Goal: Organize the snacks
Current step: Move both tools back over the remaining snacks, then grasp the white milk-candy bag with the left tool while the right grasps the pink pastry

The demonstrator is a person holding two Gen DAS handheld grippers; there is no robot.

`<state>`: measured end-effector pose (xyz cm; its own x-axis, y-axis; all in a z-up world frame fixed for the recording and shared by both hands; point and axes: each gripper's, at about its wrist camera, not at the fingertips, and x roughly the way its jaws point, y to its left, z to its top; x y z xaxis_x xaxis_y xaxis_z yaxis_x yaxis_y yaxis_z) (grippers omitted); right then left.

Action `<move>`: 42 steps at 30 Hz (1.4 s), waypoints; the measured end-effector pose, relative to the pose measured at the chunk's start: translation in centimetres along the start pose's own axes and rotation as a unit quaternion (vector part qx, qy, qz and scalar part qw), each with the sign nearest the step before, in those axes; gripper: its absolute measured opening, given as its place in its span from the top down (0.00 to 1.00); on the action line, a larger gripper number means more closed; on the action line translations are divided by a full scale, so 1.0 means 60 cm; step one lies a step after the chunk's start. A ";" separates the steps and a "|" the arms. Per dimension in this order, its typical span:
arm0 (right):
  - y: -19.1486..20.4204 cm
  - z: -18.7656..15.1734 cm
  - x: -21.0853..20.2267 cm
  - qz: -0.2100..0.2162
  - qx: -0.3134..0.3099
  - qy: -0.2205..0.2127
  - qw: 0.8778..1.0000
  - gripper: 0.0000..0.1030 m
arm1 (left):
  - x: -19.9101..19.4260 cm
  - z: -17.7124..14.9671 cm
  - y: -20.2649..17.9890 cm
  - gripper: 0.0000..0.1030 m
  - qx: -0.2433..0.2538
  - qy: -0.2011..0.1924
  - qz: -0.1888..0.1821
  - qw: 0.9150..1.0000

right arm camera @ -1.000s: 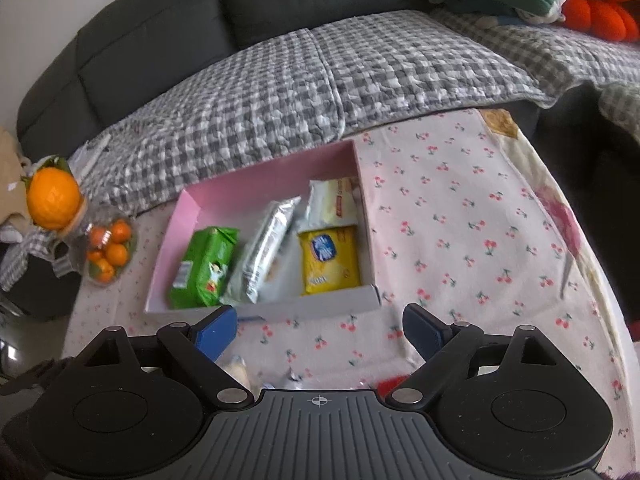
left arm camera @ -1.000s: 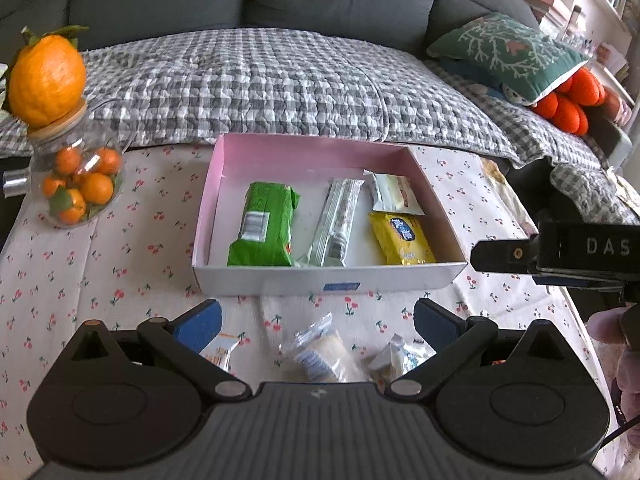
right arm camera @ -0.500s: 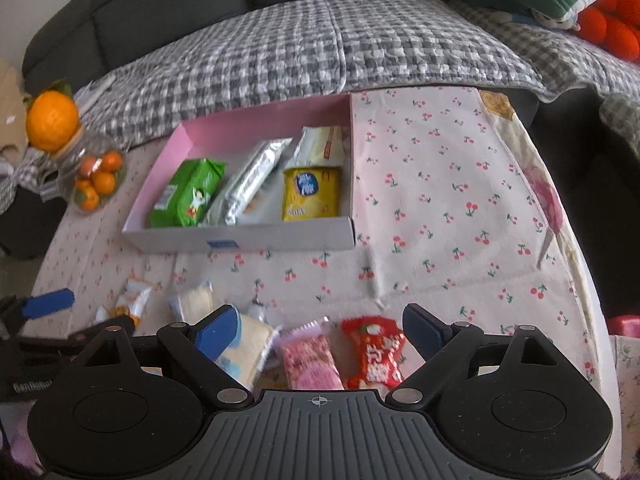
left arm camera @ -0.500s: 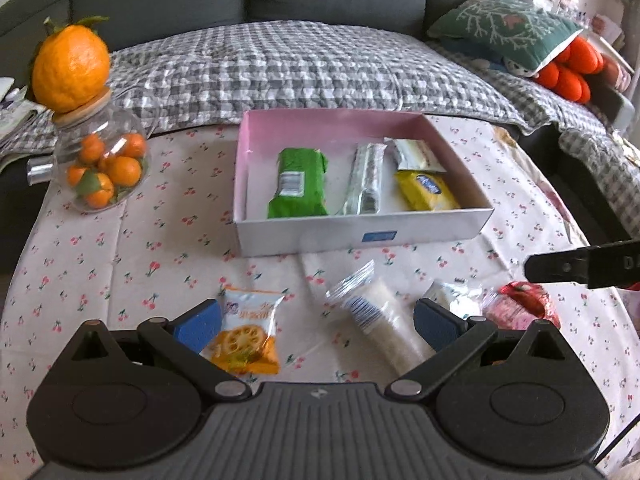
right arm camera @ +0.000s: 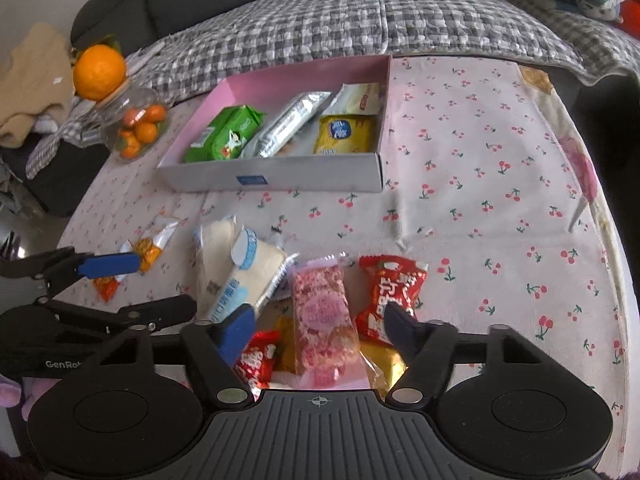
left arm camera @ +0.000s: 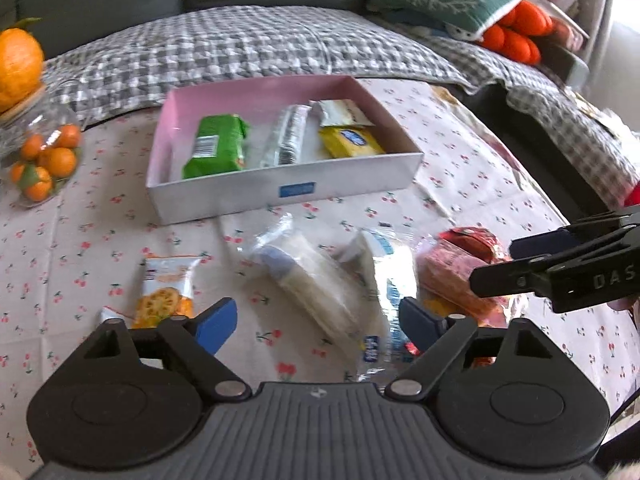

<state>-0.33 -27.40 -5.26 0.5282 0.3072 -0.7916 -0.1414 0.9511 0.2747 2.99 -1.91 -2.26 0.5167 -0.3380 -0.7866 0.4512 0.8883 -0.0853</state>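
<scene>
Both grippers have come lower and nearer to the loose snacks than half a second ago, so the packets now fill the lower part of each view.

Nearest to the right gripper, the pink packet lies directly between its two fingers, which stand wide apart and grasp nothing. A red packet lies just beside the pink one on its right, partly under the right fingertip. A small red wrapper and a yellow packet lie close below, partly hidden by the gripper body.

The left gripper is also spread open and holds nothing. Between its fingers, a little ahead, lie two clear packets with white contents, touching each other. The orange cracker packet lies just outside its left finger. In the left view the right gripper's fingers reach in from the right edge above the red and pink packets.

Farther away, the pink box stands on the cherry tablecloth, well apart from the loose snacks. Inside it lie a green packet, a silver packet, a yellow packet and a pale packet behind the yellow one.

Left of the box stands a glass jar of small oranges with a big orange on top. Behind everything is the sofa with a checked blanket.
</scene>
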 end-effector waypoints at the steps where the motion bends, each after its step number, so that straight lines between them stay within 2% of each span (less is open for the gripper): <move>1: -0.002 -0.002 0.002 -0.002 0.001 0.002 1.000 0.38 | 0.001 -0.001 -0.002 0.20 0.001 0.001 -0.001 1.000; 4: -0.007 -0.004 0.009 0.000 0.004 0.013 1.000 0.47 | 0.004 -0.001 -0.006 0.22 0.001 0.002 -0.004 1.000; 9: -0.008 -0.007 0.024 -0.003 0.002 0.031 1.000 0.49 | 0.009 -0.001 -0.014 0.29 0.000 0.004 -0.007 1.000; 11: -0.008 -0.009 0.033 -0.008 0.003 0.043 0.999 0.61 | 0.010 -0.001 -0.019 0.32 0.002 0.005 -0.011 1.000; 17: -0.017 -0.009 0.027 -0.023 0.026 0.045 0.998 0.67 | 0.016 0.000 -0.042 0.44 0.021 0.003 -0.033 0.999; 20: -0.020 -0.010 0.026 -0.019 0.028 0.049 0.998 0.67 | 0.025 0.002 -0.056 0.50 0.040 0.002 -0.041 0.998; 24: -0.020 -0.011 0.025 -0.017 0.027 0.052 0.998 0.67 | 0.048 0.005 -0.071 0.58 0.058 0.018 -0.033 0.998; 30: -0.022 -0.010 0.026 -0.014 0.027 0.053 0.998 0.66 | 0.060 0.009 -0.078 0.60 0.071 0.022 -0.022 0.997; 42: -0.012 -0.009 0.035 -0.020 0.004 0.044 0.999 0.65 | 0.064 0.001 -0.097 0.59 0.138 0.024 -0.007 0.990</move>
<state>0.42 -27.44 -7.41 0.4583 0.2706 -0.8466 -0.1138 0.9626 0.2460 2.41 -8.41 -4.75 0.4767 -0.3292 -0.8151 0.6438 0.7621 0.0686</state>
